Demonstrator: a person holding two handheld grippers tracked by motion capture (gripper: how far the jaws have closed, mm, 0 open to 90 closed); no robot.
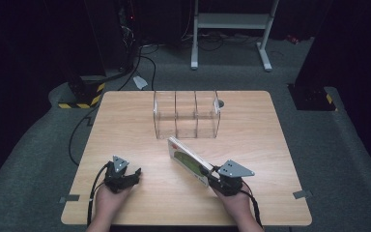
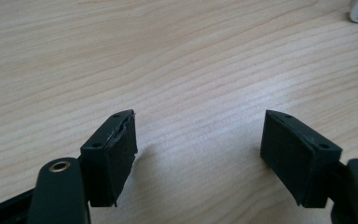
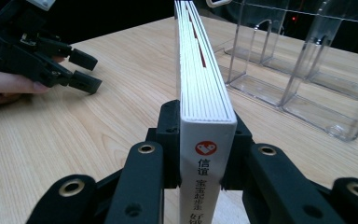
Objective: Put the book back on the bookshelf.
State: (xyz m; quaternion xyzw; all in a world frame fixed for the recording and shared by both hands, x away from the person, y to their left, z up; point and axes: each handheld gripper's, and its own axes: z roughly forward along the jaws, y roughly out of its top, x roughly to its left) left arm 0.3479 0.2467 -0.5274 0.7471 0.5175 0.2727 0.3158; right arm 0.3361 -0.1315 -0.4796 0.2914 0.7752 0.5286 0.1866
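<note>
One book (image 3: 205, 107) is the thing in hand: it stands on edge with its white spine toward the right gripper's camera, and the red heart mark and Chinese characters are readable on the spine. The right gripper (image 1: 211, 178) is clamped on it at the spine end, one black pad pressed against each cover. In the high view the book (image 1: 187, 159) is over the near-middle part of the wooden table (image 1: 125, 125), angled away from the gripper toward the clear plastic organizer (image 1: 187, 115), which has three compartments and stands near but apart from the book. The left gripper (image 1: 130, 177) rests on the table well apart at the left, with its jaws spread wide and only bare wood between them.
</note>
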